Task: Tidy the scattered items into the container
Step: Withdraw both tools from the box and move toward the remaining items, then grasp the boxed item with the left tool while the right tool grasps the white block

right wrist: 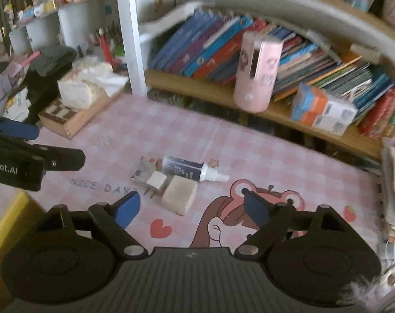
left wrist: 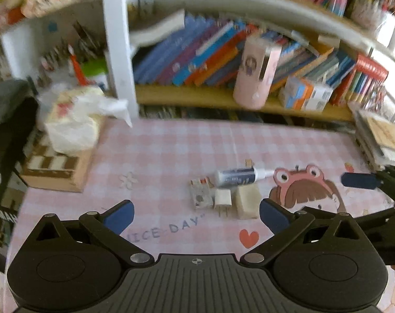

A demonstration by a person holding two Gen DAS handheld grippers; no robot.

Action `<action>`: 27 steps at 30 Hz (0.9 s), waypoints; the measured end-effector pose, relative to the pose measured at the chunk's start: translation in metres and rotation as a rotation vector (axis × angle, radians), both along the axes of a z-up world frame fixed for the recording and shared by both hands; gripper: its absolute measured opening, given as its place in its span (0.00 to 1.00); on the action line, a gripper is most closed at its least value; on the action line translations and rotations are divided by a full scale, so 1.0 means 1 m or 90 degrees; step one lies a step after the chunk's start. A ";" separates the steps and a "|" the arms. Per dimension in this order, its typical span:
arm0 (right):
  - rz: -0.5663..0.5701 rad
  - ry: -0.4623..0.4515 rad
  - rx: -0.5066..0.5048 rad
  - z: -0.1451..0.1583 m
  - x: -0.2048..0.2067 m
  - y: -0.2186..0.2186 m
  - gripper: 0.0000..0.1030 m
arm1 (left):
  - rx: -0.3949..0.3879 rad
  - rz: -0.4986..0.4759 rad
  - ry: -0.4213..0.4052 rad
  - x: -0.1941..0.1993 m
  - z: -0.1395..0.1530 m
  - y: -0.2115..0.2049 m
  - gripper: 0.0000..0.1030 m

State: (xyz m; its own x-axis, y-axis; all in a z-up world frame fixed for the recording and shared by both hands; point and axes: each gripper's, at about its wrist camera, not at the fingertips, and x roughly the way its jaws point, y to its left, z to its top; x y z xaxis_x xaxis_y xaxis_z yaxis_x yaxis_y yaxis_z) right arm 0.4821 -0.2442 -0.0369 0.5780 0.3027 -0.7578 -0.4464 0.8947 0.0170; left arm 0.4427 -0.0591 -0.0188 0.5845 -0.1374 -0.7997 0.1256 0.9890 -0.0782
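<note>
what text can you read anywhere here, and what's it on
"NICE DAY": printed on the pink checked tablecloth, lettering at.
"Robot.AI" (first letter cut off at the frame edge): white print on the black body of the left gripper.
Dark blue spray bottle with white nozzle: has large lettering, too blurred to read.
Book spines on the wooden shelf: too blurred.
Orange and white box: too blurred.

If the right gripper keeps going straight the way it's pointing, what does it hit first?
Most likely the beige block, which lies just ahead between the open fingers of the right gripper, with the white plug beside it. Depth is hard to judge through the fisheye.
</note>
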 end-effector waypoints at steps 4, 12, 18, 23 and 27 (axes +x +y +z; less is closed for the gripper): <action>0.018 0.044 -0.019 -0.030 0.030 0.011 0.71 | -0.025 0.022 0.077 0.038 -0.029 0.004 0.94; 0.061 0.093 -0.028 -0.068 0.059 0.028 0.61 | -0.072 0.081 0.182 0.088 -0.073 0.009 0.68; 0.074 0.109 -0.028 -0.081 0.069 0.033 0.58 | -0.073 0.083 0.216 0.107 -0.088 -0.003 0.56; 0.079 0.118 -0.024 -0.089 0.076 0.033 0.54 | -0.051 0.092 0.226 0.120 -0.098 -0.012 0.47; 0.082 0.124 -0.010 -0.091 0.080 0.032 0.54 | -0.042 0.097 0.222 0.129 -0.103 -0.016 0.41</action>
State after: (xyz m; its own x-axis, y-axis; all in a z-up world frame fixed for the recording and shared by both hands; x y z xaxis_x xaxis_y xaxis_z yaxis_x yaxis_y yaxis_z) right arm 0.5617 -0.2120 -0.1283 0.3785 0.3519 -0.8561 -0.5462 0.8316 0.1003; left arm 0.5714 -0.0752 -0.1220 0.2962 -0.1273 -0.9466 -0.0682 0.9857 -0.1539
